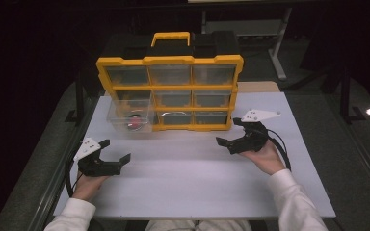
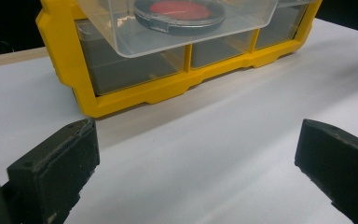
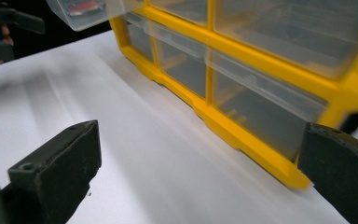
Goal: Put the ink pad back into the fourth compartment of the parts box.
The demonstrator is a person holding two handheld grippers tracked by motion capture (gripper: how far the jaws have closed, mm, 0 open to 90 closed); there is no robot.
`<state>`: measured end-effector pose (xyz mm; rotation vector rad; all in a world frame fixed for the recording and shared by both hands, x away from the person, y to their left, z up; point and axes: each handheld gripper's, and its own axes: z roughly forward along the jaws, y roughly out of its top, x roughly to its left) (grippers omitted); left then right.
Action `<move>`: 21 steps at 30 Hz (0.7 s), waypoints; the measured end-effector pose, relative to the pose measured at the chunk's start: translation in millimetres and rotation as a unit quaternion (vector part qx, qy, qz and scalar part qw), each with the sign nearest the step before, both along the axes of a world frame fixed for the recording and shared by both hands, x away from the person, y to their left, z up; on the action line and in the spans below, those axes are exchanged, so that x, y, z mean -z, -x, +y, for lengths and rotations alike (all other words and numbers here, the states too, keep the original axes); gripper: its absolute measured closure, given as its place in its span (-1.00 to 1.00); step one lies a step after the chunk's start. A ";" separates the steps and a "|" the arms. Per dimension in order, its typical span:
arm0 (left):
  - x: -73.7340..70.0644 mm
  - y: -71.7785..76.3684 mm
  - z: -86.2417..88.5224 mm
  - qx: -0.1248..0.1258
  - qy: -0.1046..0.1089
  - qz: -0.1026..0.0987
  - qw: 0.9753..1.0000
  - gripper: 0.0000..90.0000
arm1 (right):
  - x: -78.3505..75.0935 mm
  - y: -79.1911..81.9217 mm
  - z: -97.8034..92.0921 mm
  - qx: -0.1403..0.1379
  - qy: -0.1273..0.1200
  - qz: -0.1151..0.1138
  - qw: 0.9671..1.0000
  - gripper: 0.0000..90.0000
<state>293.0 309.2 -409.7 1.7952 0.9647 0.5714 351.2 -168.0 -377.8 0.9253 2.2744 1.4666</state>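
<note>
A yellow organizer [image 1: 169, 91] with clear drawers stands upright near the far edge of the white surface [image 1: 192, 183]. Its lower left drawer [image 1: 127, 115] is pulled out, clear plastic, with a round black-rimmed red disc [image 1: 135, 125] inside. The left tool [image 1: 111, 153] and right tool [image 1: 231, 132] both gape wide, holding nothing.

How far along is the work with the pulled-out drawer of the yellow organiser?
Done: one clear plastic drawer of the yellow organiser case stands pulled out, with a round red-centred disc lying inside. In hand: nothing; the left gripper and right gripper are open above the white table. Probably left: closing the drawer.
</note>
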 end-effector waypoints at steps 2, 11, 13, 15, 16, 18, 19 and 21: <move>-0.3 0.0 0.3 0.000 0.001 -0.001 1.000 -1.00 | 3.2 3.5 -5.5 0.007 0.002 0.002 1.000 -1.00; 0.5 -1.4 1.3 -0.001 0.000 0.002 1.000 -1.00 | 8.7 18.2 -26.9 0.019 -0.006 -0.003 1.000 -1.00; 0.3 -1.4 1.4 0.000 0.000 0.000 1.000 -1.00 | 10.7 21.2 -31.1 0.025 -0.009 -0.006 1.000 -1.00; -0.1 -0.9 1.1 0.001 0.000 -0.002 1.000 -1.00 | 14.0 23.6 -35.3 0.030 -0.012 -0.004 0.999 -1.00; -0.3 -0.6 1.0 0.002 0.000 -0.001 1.000 -1.00 | 16.0 25.0 -36.9 0.035 -0.009 -0.003 0.999 -1.00; -0.2 -0.4 0.7 0.002 -0.001 -0.001 1.000 -1.00 | 21.0 27.5 -40.2 0.044 -0.005 -0.002 0.999 -1.00; -0.2 -0.4 0.8 0.002 -0.001 -0.001 1.000 -1.00 | 23.4 28.9 -42.1 0.049 -0.002 -0.005 0.999 -1.00; -0.4 -0.4 1.4 0.000 0.001 -0.001 1.000 -1.00 | 27.2 31.8 -46.5 0.057 -0.001 -0.008 0.998 -1.00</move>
